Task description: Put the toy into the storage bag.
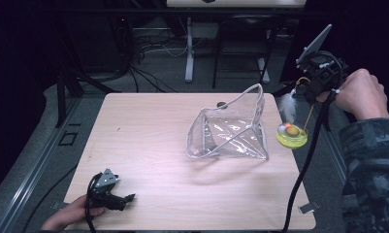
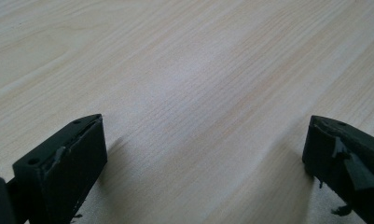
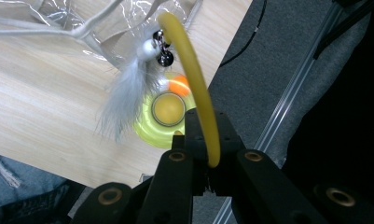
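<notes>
1. Left tool [image 1: 115,198]: lies at the near left corner of the surface [image 1: 148,145], held by the left hand [image 1: 68,216] that comes in from the bottom edge. It points right, with the grey plate on top.
2. Left gripper view: jaws stand wide apart and released, with bare wood grain between them. The pads look worn and ragged at the edges.
3. Mid surface: a clear plastic pouch [image 1: 228,131] with a pale trim, standing open and partly collapsed. One corner peaks up at the far side. A small dark round spot sits just behind it on the surface.
4. Right of the pouch, near the right edge of the surface: a yellow-green disc toy [image 1: 292,136] with an orange ball [image 1: 293,130] on top. A thin yellow wand [image 1: 309,116] rises from the disc towards the right tool. A white feather [image 1: 288,106] hangs beside it, above the disc.
5. Right tool [image 1: 306,90]: raised above and beyond the right edge of the surface, in the right hand [image 1: 359,92], sleeve in camouflage pattern.
6. Right gripper view: jaws clenched on the yellow wand [image 3: 196,88], which curves up and away from the tips. The feather [image 3: 124,100] and a small metal bell [image 3: 165,57] dangle near its far end. The disc [image 3: 163,116] sits below, close to the edge of the surface.
7. Far: dark floor, cables, desk legs.
</notes>
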The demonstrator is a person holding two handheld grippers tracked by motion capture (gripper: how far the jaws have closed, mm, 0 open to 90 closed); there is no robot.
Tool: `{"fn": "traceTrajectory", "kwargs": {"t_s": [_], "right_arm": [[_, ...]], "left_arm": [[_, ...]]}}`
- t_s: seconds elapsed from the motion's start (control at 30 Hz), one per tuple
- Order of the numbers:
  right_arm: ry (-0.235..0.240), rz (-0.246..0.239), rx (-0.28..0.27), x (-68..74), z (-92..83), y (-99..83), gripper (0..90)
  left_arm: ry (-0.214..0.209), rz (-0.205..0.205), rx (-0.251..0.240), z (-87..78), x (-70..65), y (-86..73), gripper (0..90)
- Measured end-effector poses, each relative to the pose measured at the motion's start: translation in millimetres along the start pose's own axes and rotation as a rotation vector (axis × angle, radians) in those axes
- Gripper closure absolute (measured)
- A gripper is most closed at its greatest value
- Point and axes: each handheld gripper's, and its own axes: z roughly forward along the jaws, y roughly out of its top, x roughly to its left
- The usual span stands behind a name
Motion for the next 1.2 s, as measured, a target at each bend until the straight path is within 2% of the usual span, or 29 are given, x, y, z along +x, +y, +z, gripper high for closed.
{"fn": "traceTrajectory", "kwargs": {"t_s": [0.4,0.5,0.8,1.2], "right_arm": [[-0.017,0.016,-0.024,0.1,-18.6,13.4,87.6],[-0.028,-0.004,-0.023,0.8,-26.1,18.9,87.6],[-0.052,-0.024,-0.040,8.5,-42.9,29.8,87.7],[-0.048,-0.065,-0.094,23.8,-64.0,48.1,87.6]], "left_arm": [[0.000,0.000,0.000,0.0,0.0,0.0,0.0],[0.000,0.000,0.000,0.0,0.0,0.0,0.0],[0.000,0.000,0.000,0.0,0.0,0.0,0.0],[0.000,0.000,0.000,0.0,0.0,0.0,0.0]]}}
